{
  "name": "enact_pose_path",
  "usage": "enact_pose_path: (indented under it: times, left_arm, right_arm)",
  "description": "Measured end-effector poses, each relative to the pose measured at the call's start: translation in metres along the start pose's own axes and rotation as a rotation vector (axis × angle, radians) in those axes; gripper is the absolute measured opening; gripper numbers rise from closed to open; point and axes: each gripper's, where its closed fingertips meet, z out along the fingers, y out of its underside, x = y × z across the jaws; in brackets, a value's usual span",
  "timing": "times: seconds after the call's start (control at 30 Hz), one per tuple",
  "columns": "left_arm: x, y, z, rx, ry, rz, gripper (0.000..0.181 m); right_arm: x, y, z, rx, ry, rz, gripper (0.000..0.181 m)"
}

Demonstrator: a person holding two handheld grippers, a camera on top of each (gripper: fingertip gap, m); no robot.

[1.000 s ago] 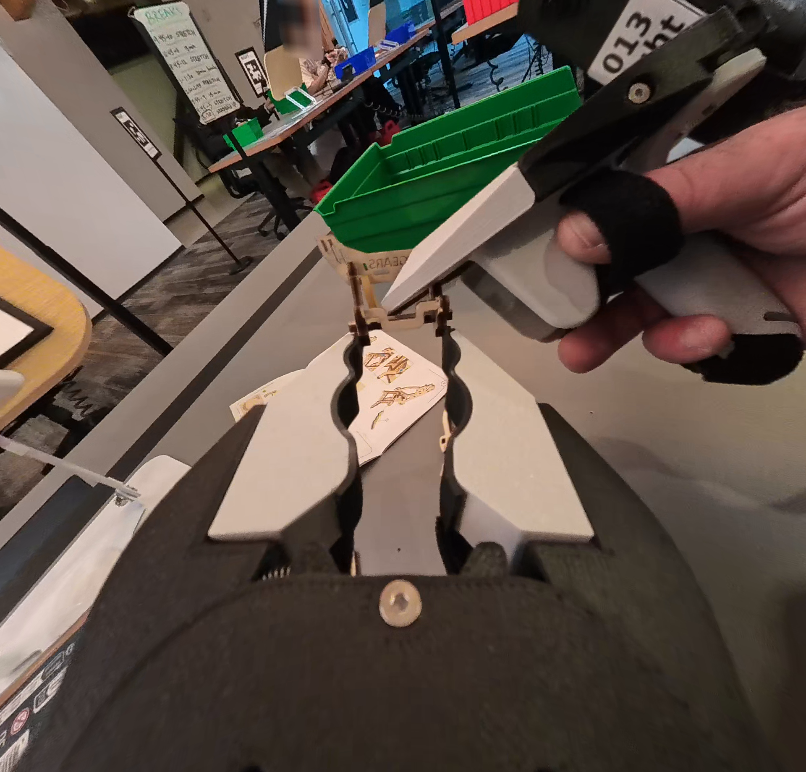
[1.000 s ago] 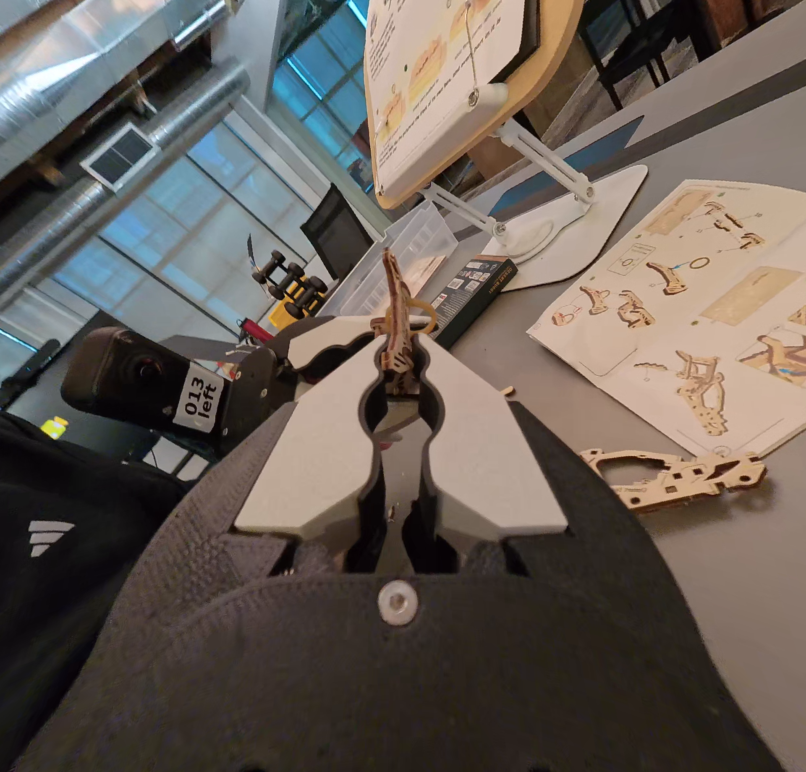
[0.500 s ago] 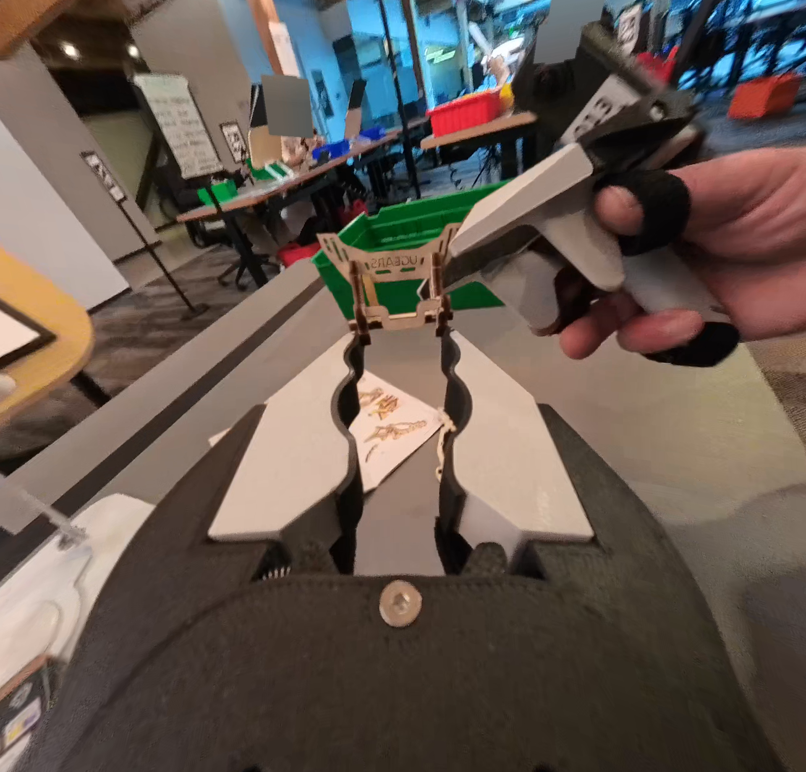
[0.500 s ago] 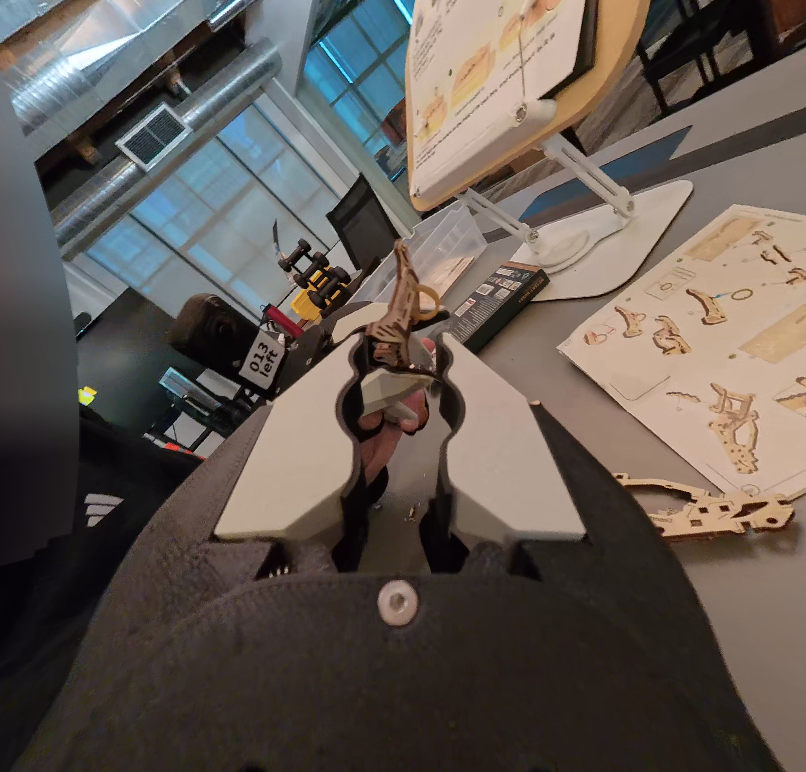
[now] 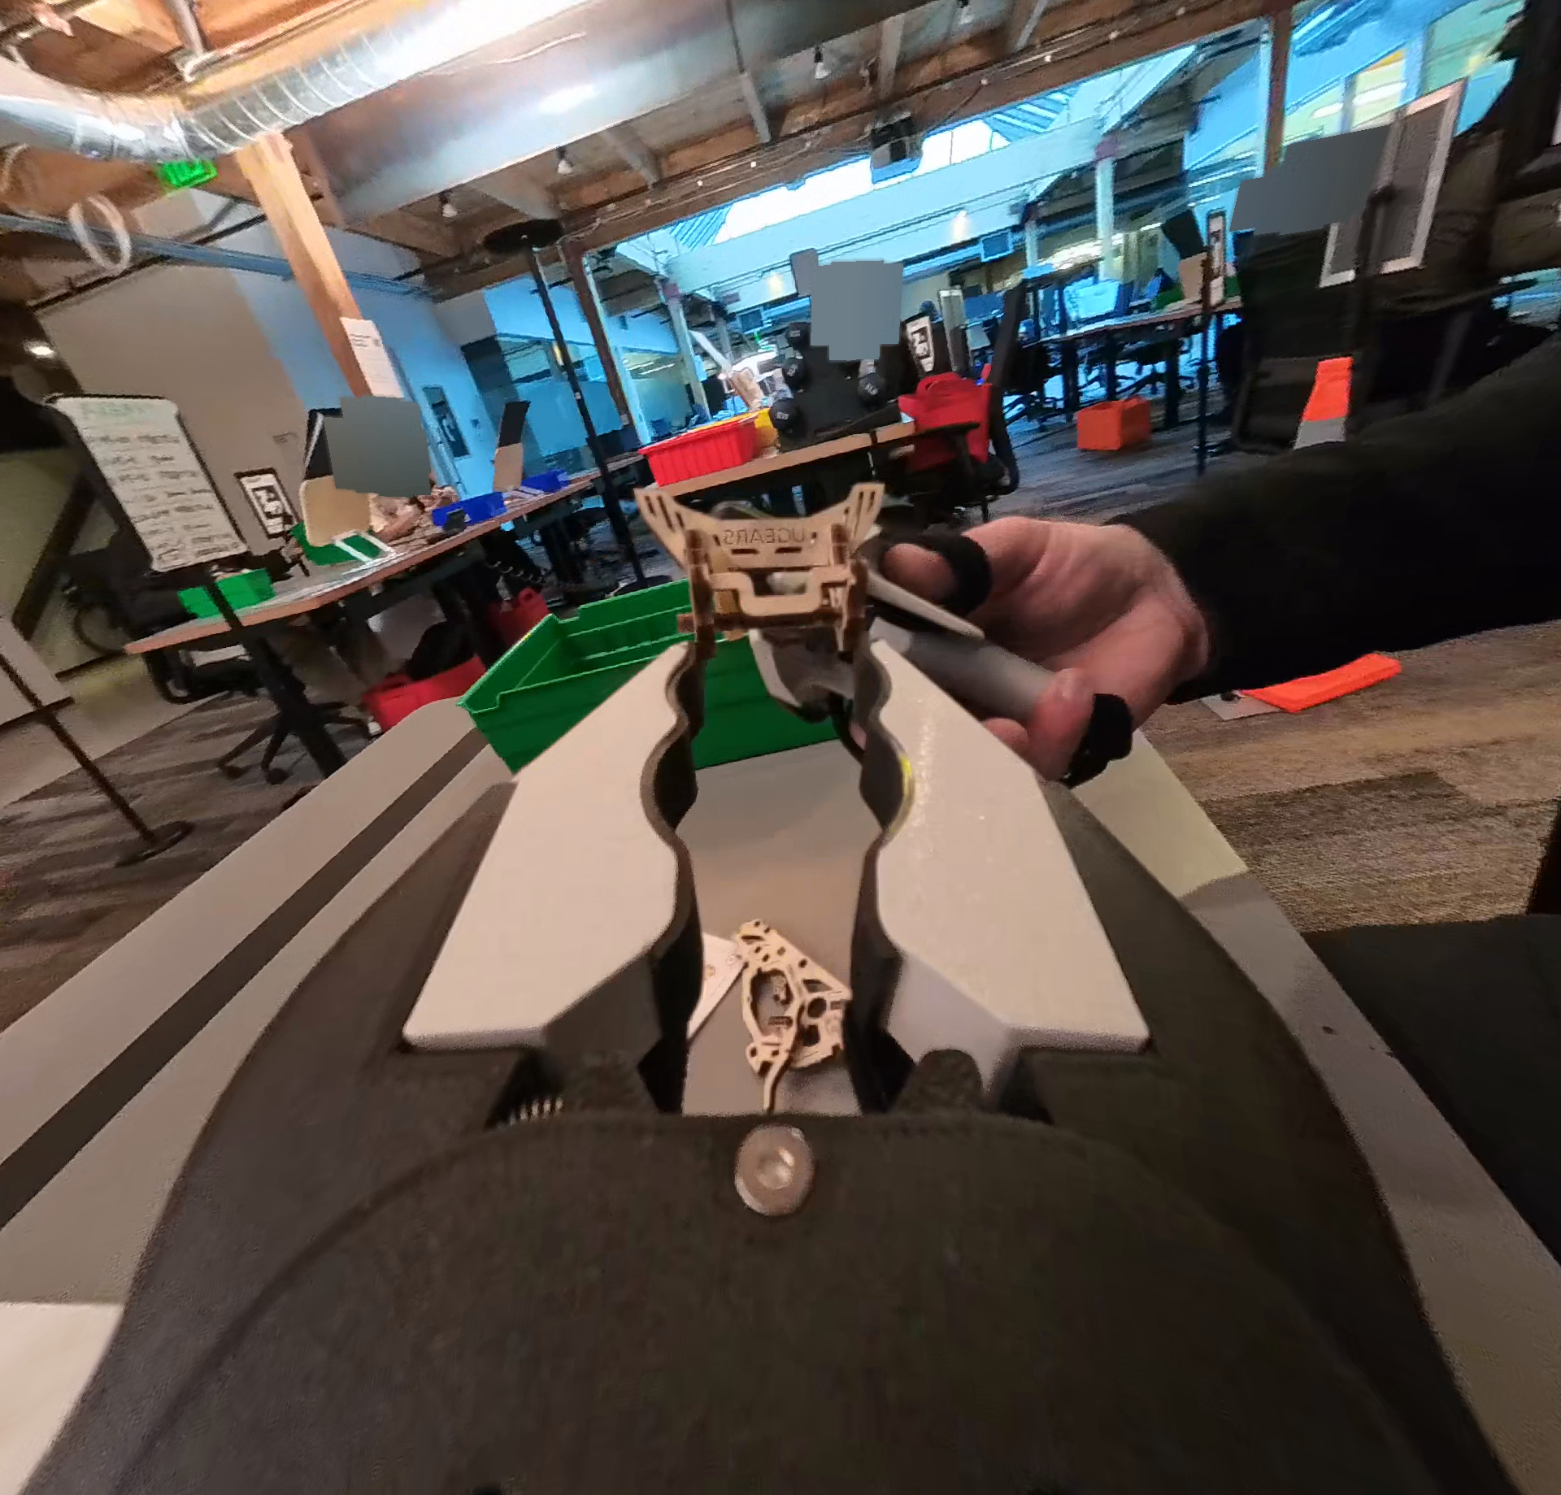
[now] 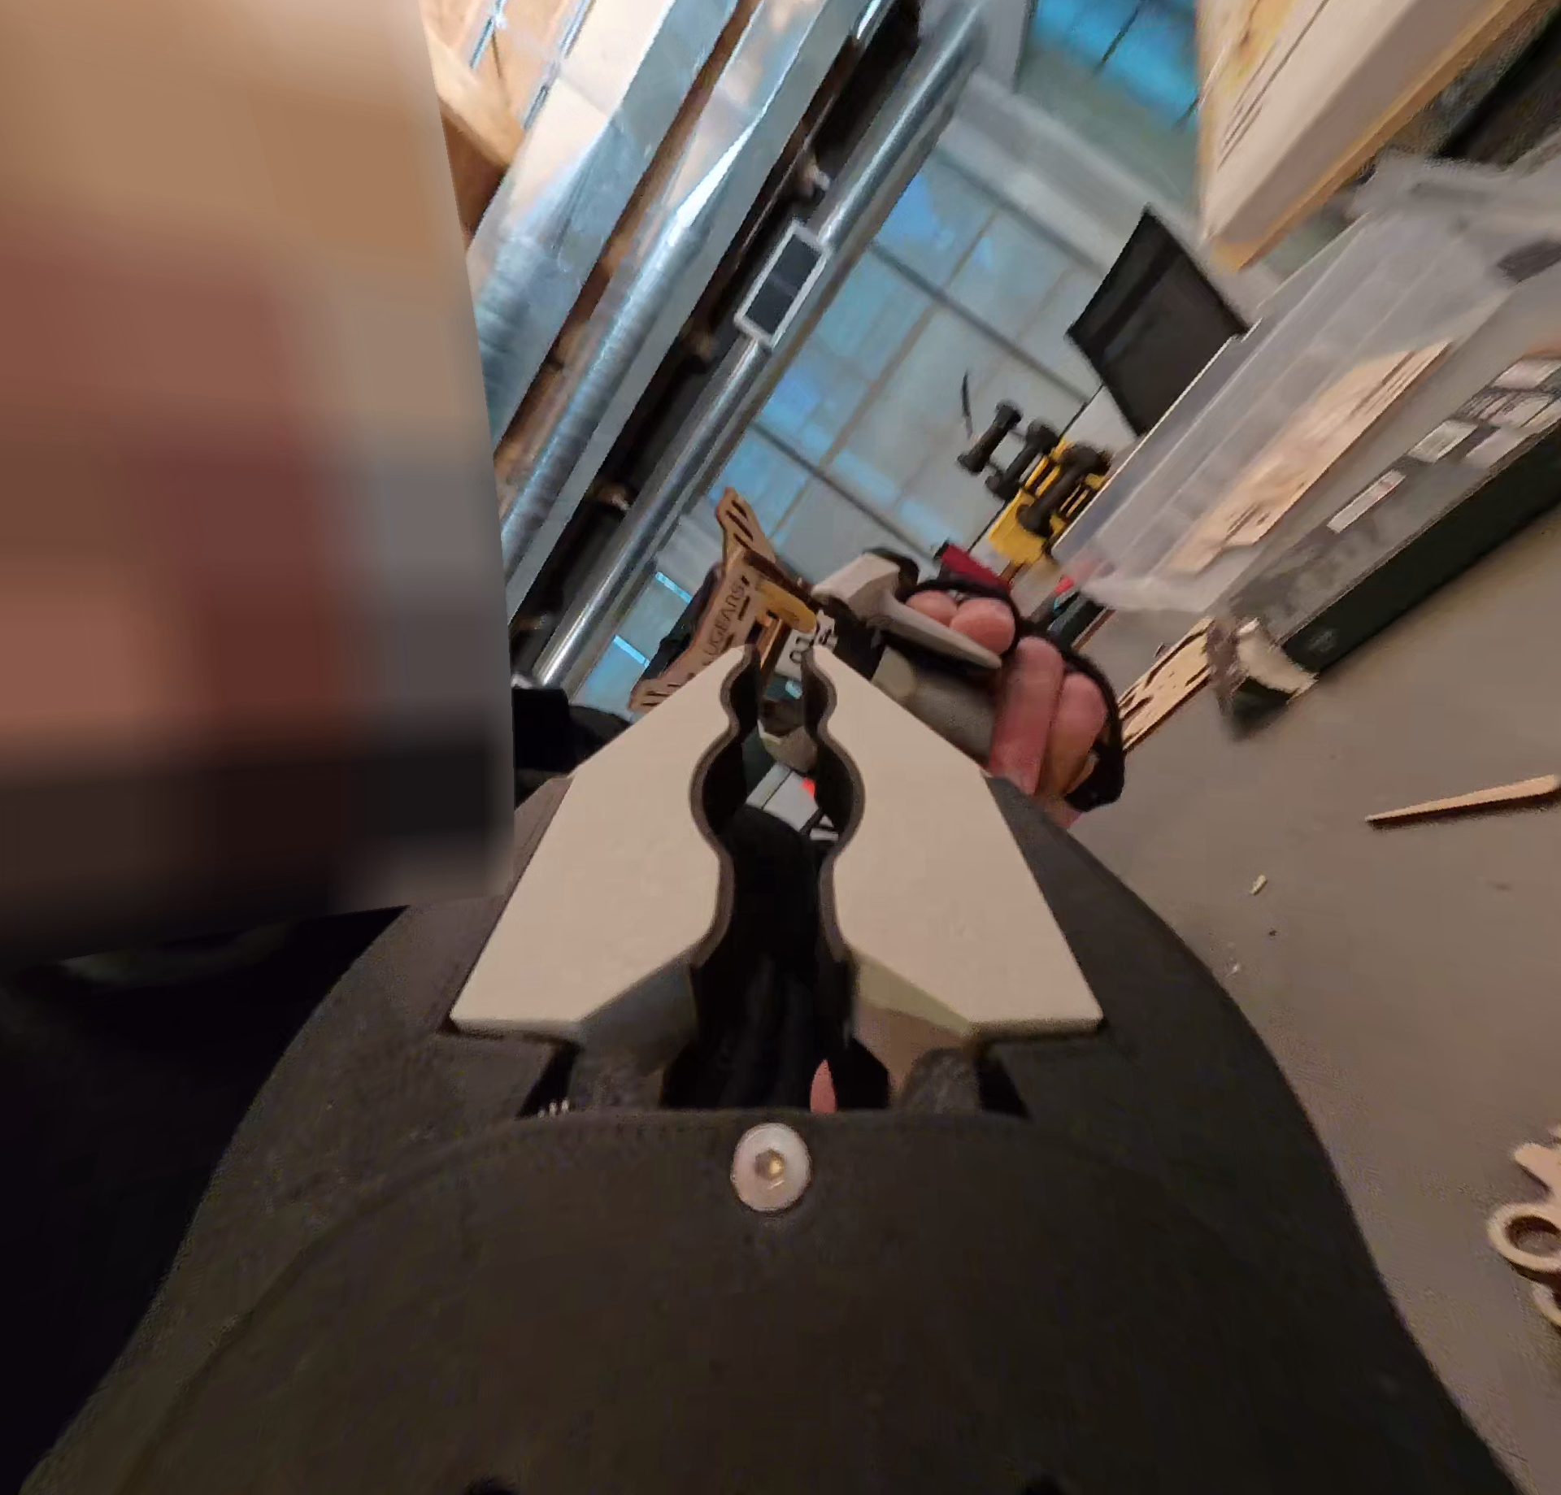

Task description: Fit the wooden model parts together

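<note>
1. Left tongs (image 5: 773,652) pinch the wooden model assembly (image 5: 764,563) at 12 o'clock; engraved lettering faces the camera.
2. Right tongs (image 6: 781,667) pinch the same assembly's yellow-tan tab.
3. Loose wooden part (image 5: 790,1007) lies on the surface (image 5: 211,998).

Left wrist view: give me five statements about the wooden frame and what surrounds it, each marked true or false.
1. The left gripper holds the wooden frame at its fingertips. True.
2. The frame lies flat on the table. False: it is held up in the air, above the table.
3. A green bin sits on the table beyond the frame. True.
4. A loose wooden part lies on the table below the gripper. True.
5. The hand beyond the frame is empty. False: it grips the handle of the other gripper.
</note>
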Motion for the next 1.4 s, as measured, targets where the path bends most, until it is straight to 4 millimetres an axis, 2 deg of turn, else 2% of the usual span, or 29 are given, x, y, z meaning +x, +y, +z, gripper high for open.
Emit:
enact_pose_path:
  times: [0.23, 0.3, 0.5, 0.67, 0.9, 1.07, 1.2, 1.23, 1.4]
  left_arm:
    - [0.014, 0.001, 0.002, 0.004, 0.078, 0.019, 0.032]
    - [0.015, 0.003, 0.002, -0.009, 0.089, 0.022, 0.033]
    - [0.016, 0.008, 0.002, -0.041, 0.097, 0.057, 0.033]
    - [0.013, 0.013, 0.003, -0.085, 0.059, 0.098, 0.034]
    - [0.011, 0.007, 0.001, -0.075, 0.036, 0.108, 0.045]
    - [0.007, 0.009, 0.001, -0.143, -0.052, 0.274, 0.047]
    - [0.007, 0.019, 0.005, -0.233, -0.121, 0.435, 0.044]
    - [0.005, 0.018, 0.005, -0.239, -0.146, 0.456, 0.039]
    - [0.005, 0.022, 0.007, -0.287, -0.179, 0.547, 0.040]
  right_arm:
    - [-0.004, 0.018, 0.021, -0.121, -0.074, 0.064, 0.011]
    - [0.000, 0.025, 0.022, -0.158, -0.074, 0.096, 0.019]
    - [-0.004, 0.027, 0.020, -0.177, -0.060, 0.057, 0.002]
    - [0.000, 0.026, 0.017, -0.170, 0.008, 0.014, 0.002]
    - [0.007, 0.018, 0.010, -0.140, 0.136, -0.067, 0.000]
    - [0.016, 0.017, 0.004, -0.194, 0.293, -0.173, 0.000]
    - [0.018, 0.018, 0.003, -0.216, 0.347, -0.175, 0.000]
    - [0.020, 0.019, 0.002, -0.220, 0.361, -0.172, 0.000]
    - [0.024, 0.019, -0.001, -0.241, 0.429, -0.180, 0.000]
